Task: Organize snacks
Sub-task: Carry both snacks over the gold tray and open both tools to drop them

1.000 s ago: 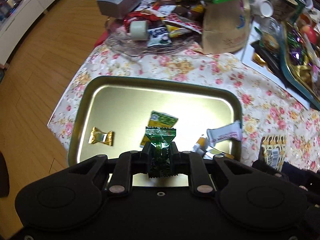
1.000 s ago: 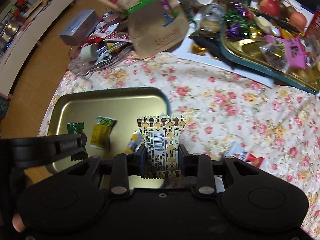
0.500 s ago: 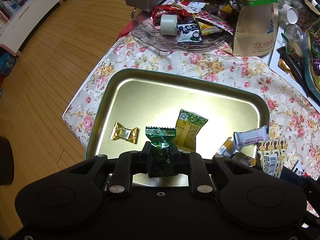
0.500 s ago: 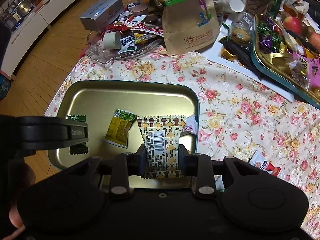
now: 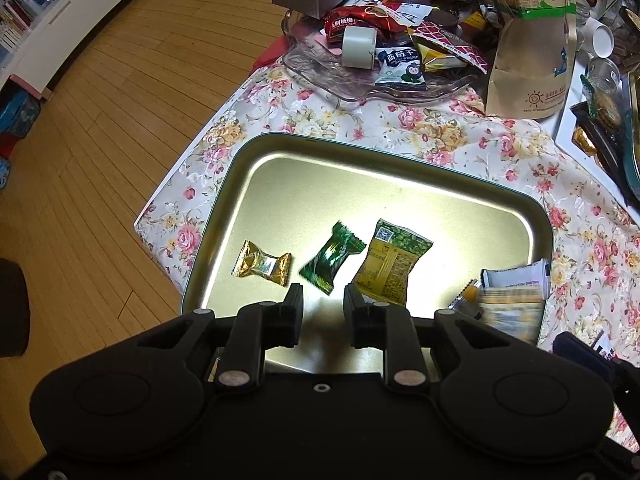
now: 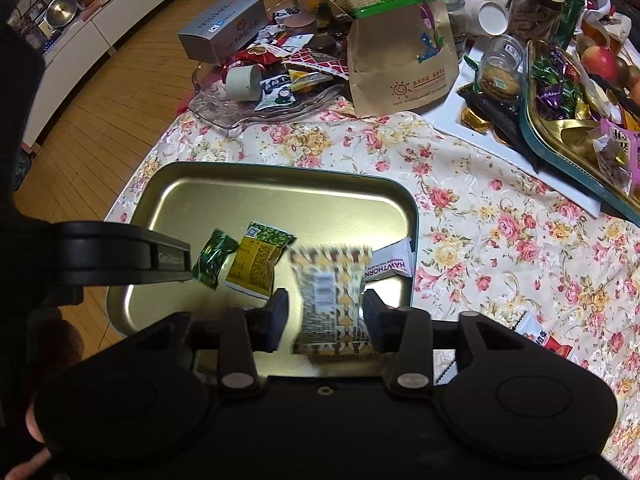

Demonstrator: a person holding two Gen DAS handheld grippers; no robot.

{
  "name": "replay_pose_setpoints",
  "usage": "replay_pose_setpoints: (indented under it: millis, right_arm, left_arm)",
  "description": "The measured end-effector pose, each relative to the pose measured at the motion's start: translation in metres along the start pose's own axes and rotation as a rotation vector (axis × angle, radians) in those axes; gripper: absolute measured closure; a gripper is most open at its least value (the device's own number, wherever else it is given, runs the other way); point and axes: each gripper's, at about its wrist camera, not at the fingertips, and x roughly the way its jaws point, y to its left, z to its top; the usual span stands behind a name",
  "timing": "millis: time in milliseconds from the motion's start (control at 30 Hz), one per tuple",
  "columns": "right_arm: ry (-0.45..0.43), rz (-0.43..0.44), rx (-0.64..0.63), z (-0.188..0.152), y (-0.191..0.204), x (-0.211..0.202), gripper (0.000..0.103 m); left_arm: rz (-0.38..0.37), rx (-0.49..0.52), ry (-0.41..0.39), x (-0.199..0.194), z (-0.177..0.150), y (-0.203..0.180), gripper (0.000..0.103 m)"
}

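The patterned wafer packet (image 6: 332,300) between the opening jaws of the right gripper (image 6: 325,312) is smeared by motion blur, its print unreadable, and whether the pads touch it cannot be told. The gold tray's (image 5: 400,184) near rim is hidden behind the gripper bodies in both views

One gold tray (image 5: 256,168) holding six wrapped snacks: one gold candy (image 5: 262,267), one green candy (image 5: 332,258), one yellow-green packet (image 5: 390,268), one white bar (image 5: 516,278), one patterned packet (image 6: 332,304), one partly hidden orange piece (image 5: 468,294).
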Motion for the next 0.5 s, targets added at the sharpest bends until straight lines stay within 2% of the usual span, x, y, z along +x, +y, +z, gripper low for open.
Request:
replay_pose_setpoints:
  millis: [267, 500]
  right_arm:
    - [-0.02, -0.069, -0.057, -0.0039, 0.004, -0.002, 0.051]
    - [-0.007, -0.102, -0.042, -0.0063, -0.0042, -0.002, 0.047]
  left_arm:
    - [0.012, 0.019, -0.004, -0.0001, -0.0012, -0.0031, 0.071]
    - [0.016, 0.037, -0.009, -0.0016, -0.0027, -0.0066, 0.071]
